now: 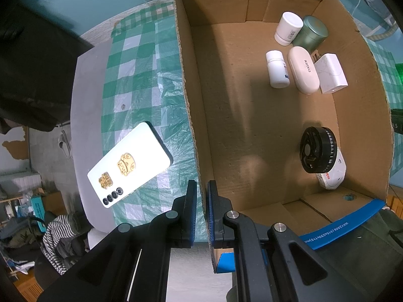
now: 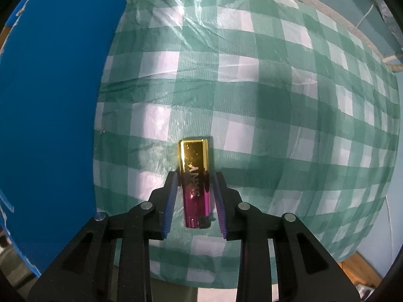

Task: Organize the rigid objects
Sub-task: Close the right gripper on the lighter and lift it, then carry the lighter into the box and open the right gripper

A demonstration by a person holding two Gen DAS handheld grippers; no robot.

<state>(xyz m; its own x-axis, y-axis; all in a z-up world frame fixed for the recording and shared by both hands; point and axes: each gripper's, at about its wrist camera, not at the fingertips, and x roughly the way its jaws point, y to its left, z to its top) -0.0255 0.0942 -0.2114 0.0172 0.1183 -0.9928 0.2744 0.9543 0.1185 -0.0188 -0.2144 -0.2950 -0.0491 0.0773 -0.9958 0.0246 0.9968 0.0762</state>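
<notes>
In the left wrist view my left gripper (image 1: 201,188) is shut on the left wall of a cardboard box (image 1: 191,115). The box holds two white bottles (image 1: 277,69), a green tin (image 1: 311,32), a white case (image 1: 303,70), a white adapter (image 1: 331,73) and a black fan (image 1: 318,149). A white phone (image 1: 131,162) with gold stickers lies on the checked cloth left of the box. In the right wrist view my right gripper (image 2: 194,176) is open, its pads either side of a gold and purple lighter (image 2: 195,181) lying on the cloth, with small gaps.
A green checked cloth (image 2: 252,88) covers the round table. The blue outer wall of the box (image 2: 50,100) stands close on the left in the right wrist view. The table edge and a cluttered floor (image 1: 37,214) show at lower left in the left wrist view.
</notes>
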